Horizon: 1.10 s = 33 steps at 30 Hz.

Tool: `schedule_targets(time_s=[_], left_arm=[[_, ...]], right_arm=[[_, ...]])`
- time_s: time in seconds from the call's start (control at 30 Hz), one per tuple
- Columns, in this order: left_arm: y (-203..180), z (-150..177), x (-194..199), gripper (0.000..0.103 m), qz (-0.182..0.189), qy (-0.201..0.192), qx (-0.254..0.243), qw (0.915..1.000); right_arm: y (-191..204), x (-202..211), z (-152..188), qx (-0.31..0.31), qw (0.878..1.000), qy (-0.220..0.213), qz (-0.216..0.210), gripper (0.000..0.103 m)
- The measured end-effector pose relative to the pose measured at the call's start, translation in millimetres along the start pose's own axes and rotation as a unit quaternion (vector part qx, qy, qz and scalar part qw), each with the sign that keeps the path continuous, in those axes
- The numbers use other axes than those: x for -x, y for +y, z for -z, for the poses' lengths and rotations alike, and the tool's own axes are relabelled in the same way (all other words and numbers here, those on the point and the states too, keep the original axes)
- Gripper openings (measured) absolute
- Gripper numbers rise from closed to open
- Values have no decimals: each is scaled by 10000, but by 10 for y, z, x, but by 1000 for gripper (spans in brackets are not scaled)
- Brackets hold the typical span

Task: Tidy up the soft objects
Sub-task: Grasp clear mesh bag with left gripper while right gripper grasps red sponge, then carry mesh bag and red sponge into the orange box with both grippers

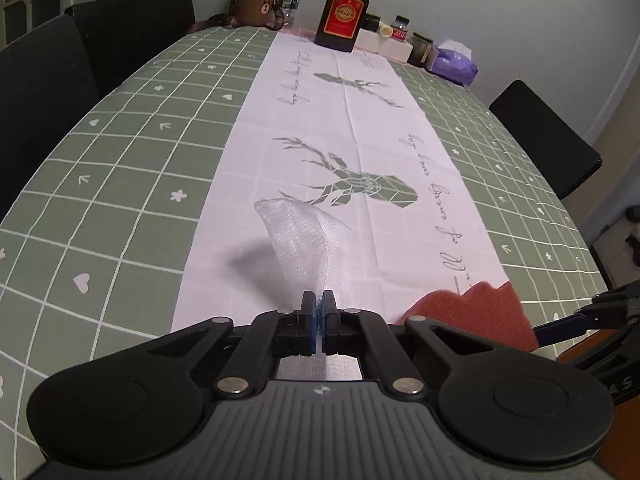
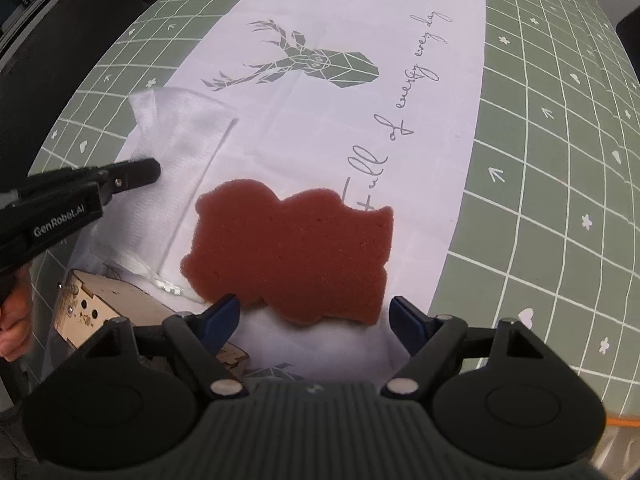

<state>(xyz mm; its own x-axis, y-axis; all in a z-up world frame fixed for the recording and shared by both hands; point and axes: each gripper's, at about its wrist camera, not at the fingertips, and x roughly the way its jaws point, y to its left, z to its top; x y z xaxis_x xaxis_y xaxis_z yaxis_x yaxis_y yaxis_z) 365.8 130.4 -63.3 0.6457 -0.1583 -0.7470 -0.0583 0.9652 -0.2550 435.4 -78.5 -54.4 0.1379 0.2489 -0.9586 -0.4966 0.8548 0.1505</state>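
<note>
The white mesh cloth (image 1: 304,240) is pinched by one edge between the closed fingers of the left gripper (image 1: 319,308), and it rises and curls away ahead of the fingertips; in the right wrist view the same cloth (image 2: 180,152) spreads flat over the runner to the left of the sponge, with the left gripper (image 2: 154,170) reaching onto it from the left. The red-brown sponge (image 2: 292,252) lies just ahead of the right gripper (image 2: 314,314), whose blue-padded fingers stand wide apart, one at each near corner; whether they touch it I cannot tell. Both soft things rest on the white deer-print runner (image 2: 360,128) over the green checked tablecloth (image 2: 560,160); a pale wooden box (image 2: 96,304) sits to the lower left of the right gripper; far ahead of the left gripper stand a brown bottle (image 1: 342,12) and a purple tissue pack (image 1: 456,62).
</note>
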Motion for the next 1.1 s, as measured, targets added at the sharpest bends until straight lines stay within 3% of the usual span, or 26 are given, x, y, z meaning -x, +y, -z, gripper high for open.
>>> schedule_targets(time_s=[0.2, 0.33, 0.4, 0.43, 0.63, 1.1], left_arm=[[-25, -1, 82, 2, -45, -127, -66, 9999], [-54, 2, 61, 2, 15, -107, -96, 9999], [-69, 19, 53, 2, 39, -93, -103, 9999], [-70, 24, 50, 2, 42, -87, -104, 9999], [-48, 23, 52, 2, 26, -113, -72, 9999], [-91, -126, 664, 1, -93, -933, -69, 9956]], right_arm=[[47, 20, -25, 581, 9968, -8, 554, 80], [23, -54, -78, 531, 9978, 46, 397, 79], [-13, -78, -101, 380, 9990, 30, 247, 73], [-25, -90, -105, 300, 9994, 19, 177, 63], [-22, -88, -81, 138, 9997, -139, 114, 55], [88, 377, -34, -128, 9969, -765, 118, 53]])
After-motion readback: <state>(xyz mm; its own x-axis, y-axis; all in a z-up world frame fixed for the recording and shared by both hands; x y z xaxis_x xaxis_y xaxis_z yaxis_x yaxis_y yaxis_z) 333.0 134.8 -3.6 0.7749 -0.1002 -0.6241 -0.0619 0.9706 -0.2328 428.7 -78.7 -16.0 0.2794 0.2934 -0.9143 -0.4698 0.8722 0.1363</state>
